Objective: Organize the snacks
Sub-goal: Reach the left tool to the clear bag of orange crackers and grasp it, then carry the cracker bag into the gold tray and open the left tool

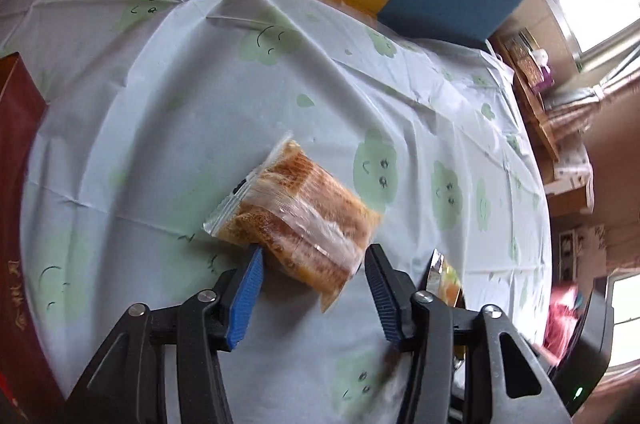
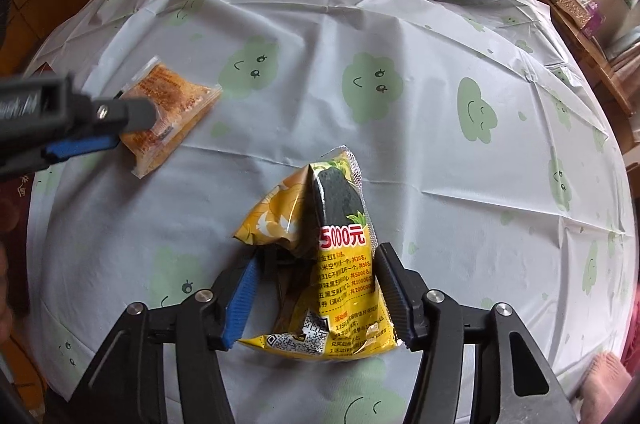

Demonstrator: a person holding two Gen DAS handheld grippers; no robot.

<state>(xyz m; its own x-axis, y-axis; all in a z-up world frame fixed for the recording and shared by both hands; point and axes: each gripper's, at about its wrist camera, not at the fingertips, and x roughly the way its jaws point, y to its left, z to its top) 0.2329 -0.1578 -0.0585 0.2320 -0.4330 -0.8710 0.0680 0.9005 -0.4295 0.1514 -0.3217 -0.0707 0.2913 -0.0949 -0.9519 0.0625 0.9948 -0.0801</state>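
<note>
Snacks on cloud-print tablecloth [image 2: 400, 152], both grippers over packets.
Yellow snack bag [image 2: 320, 264] stands crumpled between the right gripper [image 2: 316, 288] jaws, spread, pads not clearly pressing. Clear cracker packet [image 1: 300, 216] lies flat on the cloth; left gripper [image 1: 314, 268] jaws spread around its near end.

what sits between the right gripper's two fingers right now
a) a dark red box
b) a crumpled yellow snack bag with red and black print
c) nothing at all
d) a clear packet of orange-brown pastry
b: in the right wrist view the crumpled yellow snack bag stands between the fingers of the right gripper, while the clear packet of orange-brown pastry lies far off by the left gripper.
</note>
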